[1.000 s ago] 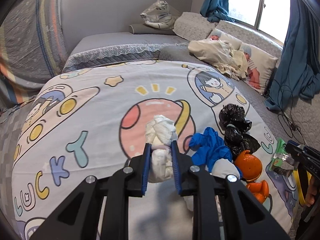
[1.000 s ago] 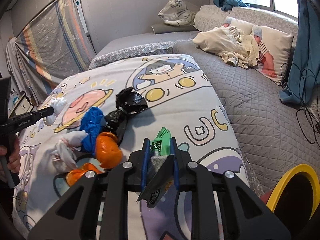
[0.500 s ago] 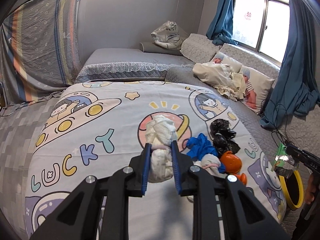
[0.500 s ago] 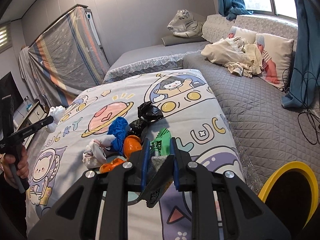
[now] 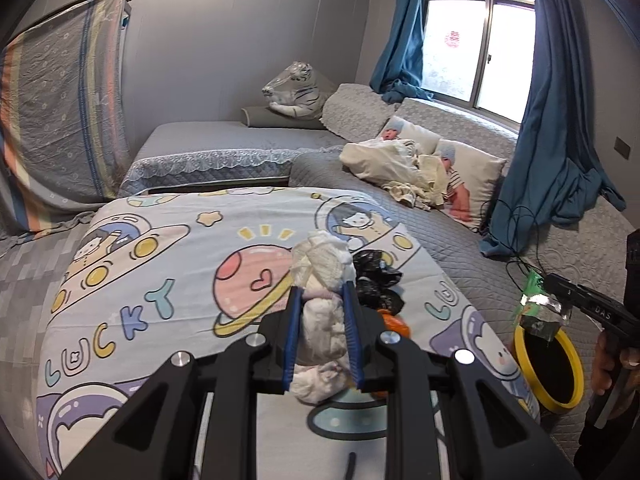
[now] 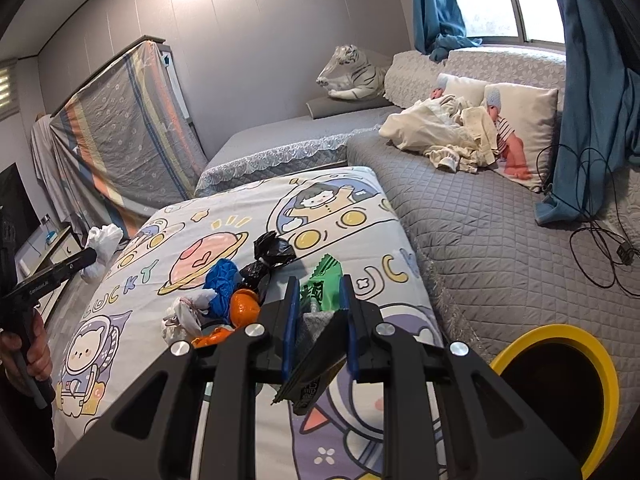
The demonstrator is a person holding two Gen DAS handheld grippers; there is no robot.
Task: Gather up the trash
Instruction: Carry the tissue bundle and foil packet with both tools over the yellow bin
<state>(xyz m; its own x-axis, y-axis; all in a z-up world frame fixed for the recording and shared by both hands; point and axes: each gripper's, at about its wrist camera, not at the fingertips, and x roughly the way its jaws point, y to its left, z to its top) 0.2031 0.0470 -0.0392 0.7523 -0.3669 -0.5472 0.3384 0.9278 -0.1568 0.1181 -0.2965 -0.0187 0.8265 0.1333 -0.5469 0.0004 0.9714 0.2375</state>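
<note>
While the left claw [image 5: 321,322] is clenched on a crumpled white wad of tissue paper [image 5: 322,280], holding it clear above the cartoon-printed bedspread [image 5: 160,264], the right claw [image 6: 319,312] is clamped on a green foil snack wrapper [image 6: 322,280] with a dark, silvery underside. In the left wrist view the right claw appears at the far right edge, with the wrapper hanging just over the round yellow-rimmed bin [image 5: 549,364] that stands beside the bed. In the right wrist view the same bin sits at the lower right, close to the mattress corner, its inside dark.

On the bedspread a loose heap of trash lies together: a knotted black plastic bag [image 6: 272,254], a bunched blue plastic bag [image 6: 220,284], an orange plastic piece [image 6: 244,308] that may be a bag or a peel, and a small white twisted rag [image 6: 182,316]. These touch one another near the bed's right edge, well apart from the bin.

A person's hand [image 6: 30,350] grips the left tool's handle at the left of the right wrist view.
</note>
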